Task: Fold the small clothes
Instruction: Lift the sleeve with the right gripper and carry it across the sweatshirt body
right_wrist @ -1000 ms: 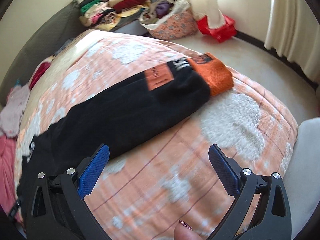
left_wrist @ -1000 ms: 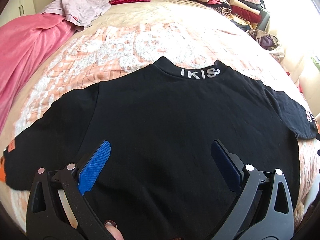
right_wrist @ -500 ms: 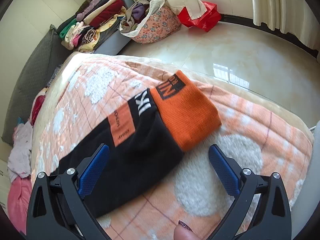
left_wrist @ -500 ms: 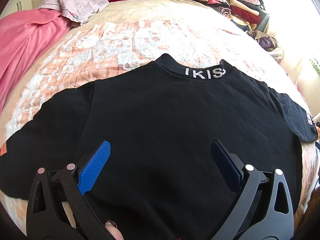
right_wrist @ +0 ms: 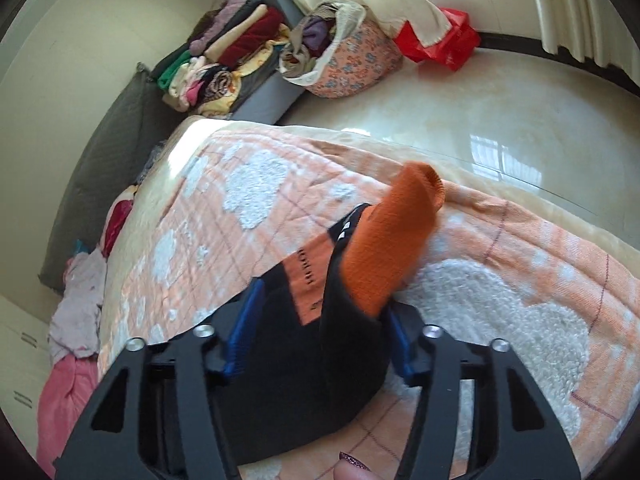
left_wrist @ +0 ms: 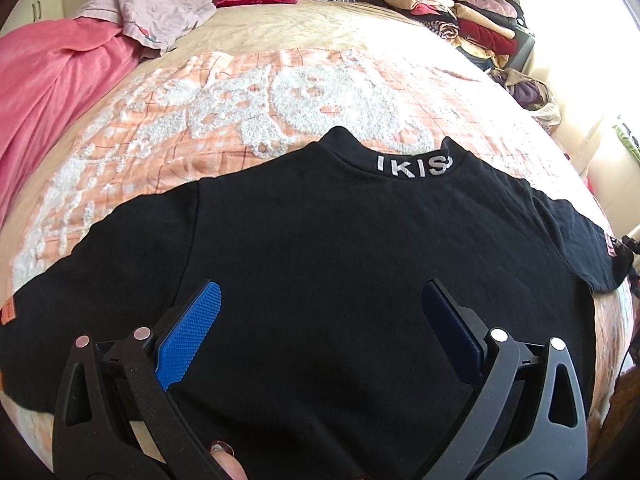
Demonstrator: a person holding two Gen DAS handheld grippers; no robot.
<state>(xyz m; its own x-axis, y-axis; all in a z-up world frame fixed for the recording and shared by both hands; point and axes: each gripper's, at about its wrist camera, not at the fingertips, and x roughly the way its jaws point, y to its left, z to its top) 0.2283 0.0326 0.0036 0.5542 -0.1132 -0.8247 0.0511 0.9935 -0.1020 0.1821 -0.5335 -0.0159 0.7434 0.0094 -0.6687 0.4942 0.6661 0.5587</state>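
Since the earlier frame the right tongs have travelled along the sleeve to its end and their jaws have just been closing, so the wide gap is gone and the black sleeve now fills the space between the blue pads. The pads appear to press the cloth from both sides; I read this as a grip on the sleeve just behind the orange cuff, which stands up off the bed past the tips, bunched rather than flat. Judged purpose: hold near the cuff so the whole sleeve can be carried back over the body as the first fold. A fingertip with a dark glittery nail shows at the bottom edge of the right wrist view. The left tongs hang wide open over the lower middle of the black sweatshirt, nothing between the pads, not clearly touching the cloth; likely waiting, or ready to pin the body while the sleeve moves. The sweatshirt lies spread flat on the peach-and-white quilt of the bed, collar with white lettering away from the camera, the left sleeve out to the picture's left with an orange patch showing near its end. Farther off: a pink blanket and a pale crumpled garment at the far left, a stack of folded clothes beyond the bed, a floral basket of clothes and a red bag on the floor.
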